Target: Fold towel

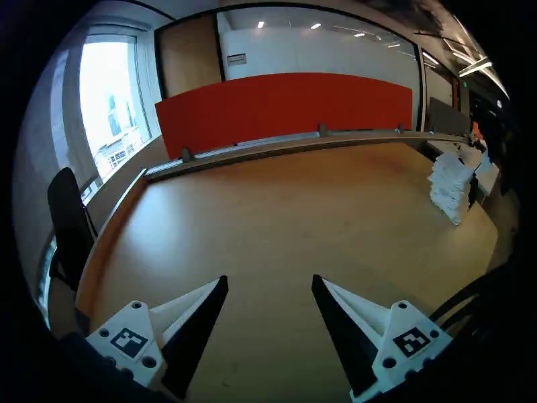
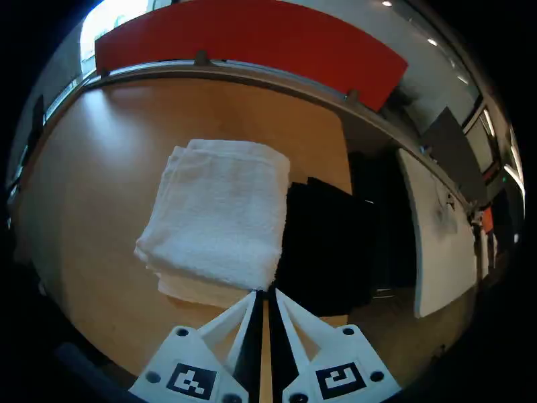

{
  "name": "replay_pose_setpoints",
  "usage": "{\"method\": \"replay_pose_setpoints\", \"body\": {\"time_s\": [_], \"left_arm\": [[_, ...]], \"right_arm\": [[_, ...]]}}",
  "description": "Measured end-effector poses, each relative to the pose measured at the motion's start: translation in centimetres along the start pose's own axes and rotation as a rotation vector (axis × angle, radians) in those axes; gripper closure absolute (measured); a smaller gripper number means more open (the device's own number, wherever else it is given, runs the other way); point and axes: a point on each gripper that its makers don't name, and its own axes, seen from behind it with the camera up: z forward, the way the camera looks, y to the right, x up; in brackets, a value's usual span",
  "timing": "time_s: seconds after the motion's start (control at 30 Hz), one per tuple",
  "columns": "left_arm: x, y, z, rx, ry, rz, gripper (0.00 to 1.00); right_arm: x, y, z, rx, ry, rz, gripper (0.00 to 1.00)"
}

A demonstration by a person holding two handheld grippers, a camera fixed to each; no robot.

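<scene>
A white towel, folded into a thick stack of layers, lies on the wooden table close to its right edge in the right gripper view. My right gripper is shut, its tips just at the towel's near right corner; only a thin slit of table colour shows between the fingers. In the left gripper view my left gripper is open over bare wood, nothing between its fingers. A pile of white towels stands at the table's far right edge there.
An orange divider panel runs along the table's back edge. A black chair stands at the left by the window. Beyond the table's right edge sit a black object and a white desk.
</scene>
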Motion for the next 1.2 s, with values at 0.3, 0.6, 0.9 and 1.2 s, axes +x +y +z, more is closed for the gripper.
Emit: {"method": "replay_pose_setpoints", "body": {"time_s": [0.3, 0.6, 0.9, 1.2], "left_arm": [[-0.2, 0.0, -0.1, 0.001, -0.003, 0.002, 0.08], [-0.2, -0.1, -0.2, 0.004, -0.001, -0.005, 0.08], [-0.2, 0.0, -0.2, 0.001, 0.001, -0.006, 0.08], [-0.1, -0.3, -0.3, 0.005, 0.008, -0.014, 0.08]], "right_arm": [[0.0, -0.4, 0.4, 0.000, -0.002, -0.010, 0.95], [-0.6, -1.0, 0.4, 0.000, -0.010, -0.031, 0.56], [-0.8, -1.8, 0.2, 0.004, 0.000, -0.035, 0.08], [0.1, -2.4, 0.0, 0.008, 0.038, 0.009, 0.08]]}}
